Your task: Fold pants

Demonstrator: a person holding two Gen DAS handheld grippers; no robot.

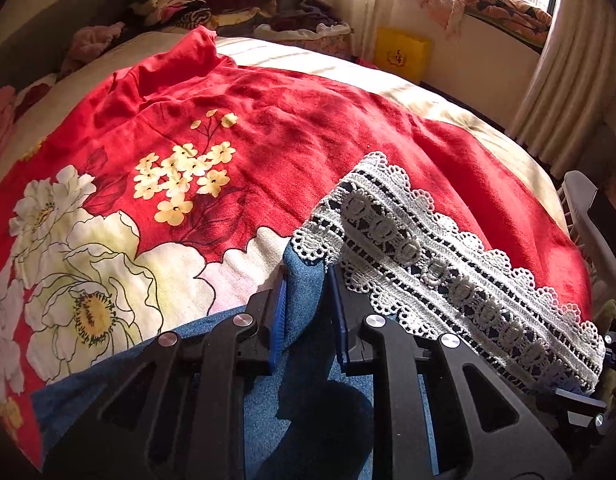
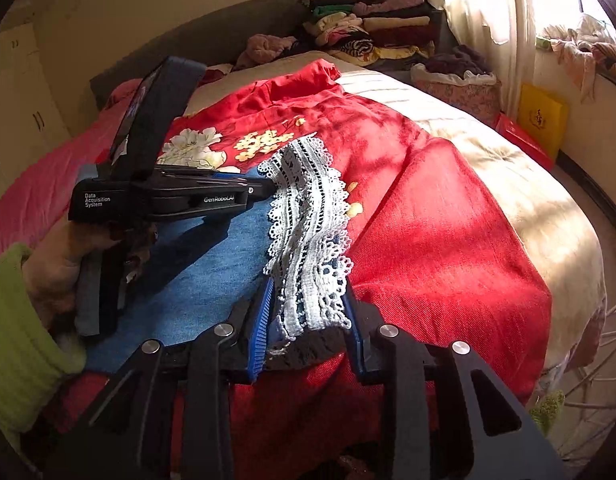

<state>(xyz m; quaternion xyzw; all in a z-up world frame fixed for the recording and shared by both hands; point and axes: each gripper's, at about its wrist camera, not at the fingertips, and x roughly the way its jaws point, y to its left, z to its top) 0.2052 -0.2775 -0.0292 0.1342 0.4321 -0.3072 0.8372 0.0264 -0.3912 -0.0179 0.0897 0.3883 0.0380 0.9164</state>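
Observation:
The pants are blue denim (image 1: 308, 404) with a broad white lace hem (image 1: 427, 248), and they lie on a red floral blanket (image 1: 268, 120). My left gripper (image 1: 308, 284) is shut on a fold of denim at the near end of the lace band. In the right wrist view my right gripper (image 2: 309, 316) is shut on the other end of the lace hem (image 2: 308, 220), which bunches between its blue pads. The lace runs in a raised strip from there to my left gripper (image 2: 268, 190), which a hand (image 2: 56, 264) in a green sleeve holds over the denim (image 2: 212, 264).
The red blanket (image 2: 447, 220) covers a cream-sheeted bed (image 2: 507, 168). Stacks of folded clothes (image 2: 371, 28) and a basket of laundry (image 2: 459, 76) stand beyond the bed's far side. Further right are a yellow bag (image 2: 541, 120), curtains and a window. A white rack (image 1: 587, 216) stands by the bed's right edge.

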